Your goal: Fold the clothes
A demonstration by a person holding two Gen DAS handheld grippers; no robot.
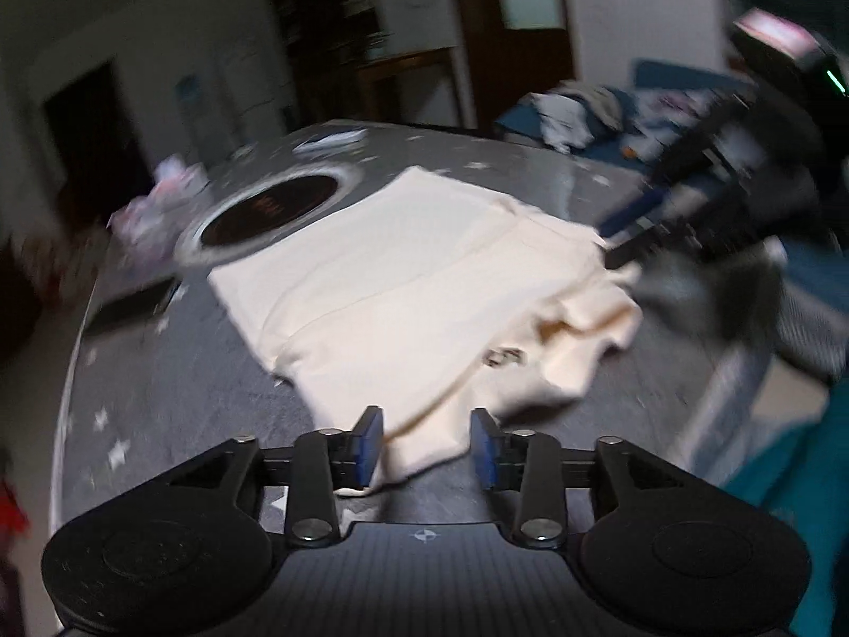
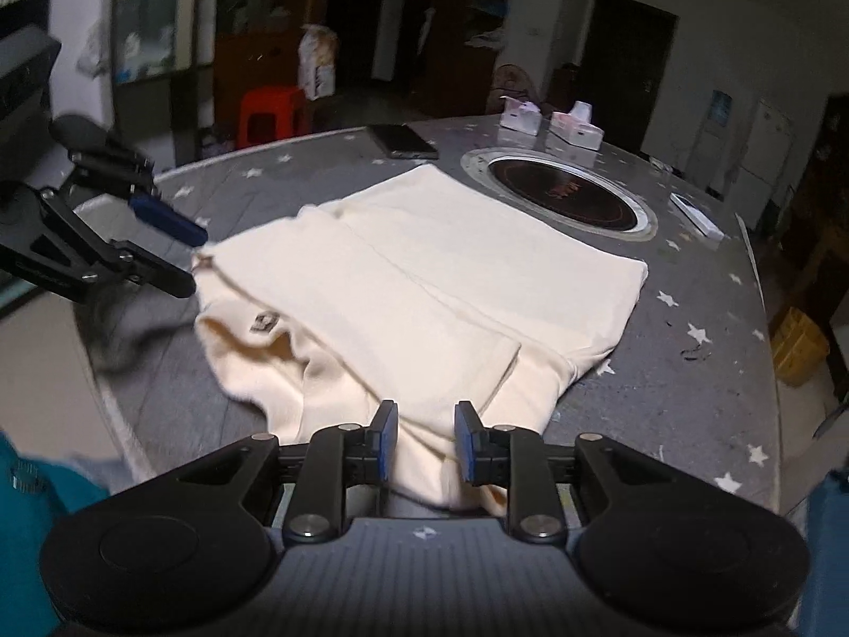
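A cream garment (image 1: 414,276) lies folded lengthwise on the round grey star-patterned table (image 1: 175,398). Its near end is bunched, with a small label (image 2: 262,323) showing. In the left wrist view, my left gripper (image 1: 427,443) stands open, a corner of the cloth lying loose between its blue pads. The right gripper (image 1: 610,241) shows blurred at the cloth's right edge. In the right wrist view, my right gripper (image 2: 426,440) is open over the garment (image 2: 424,276), whose near hem lies between its pads without being pinched. The left gripper (image 2: 196,260) is at the cloth's left corner, fingers apart.
A round black hob (image 2: 565,196) is set into the table (image 2: 690,398) behind the garment. A dark phone (image 2: 403,140), two tissue boxes (image 2: 575,127) and a white remote (image 2: 695,215) lie along the far rim. A red stool (image 2: 270,111) and a yellow crate (image 2: 801,345) stand on the floor.
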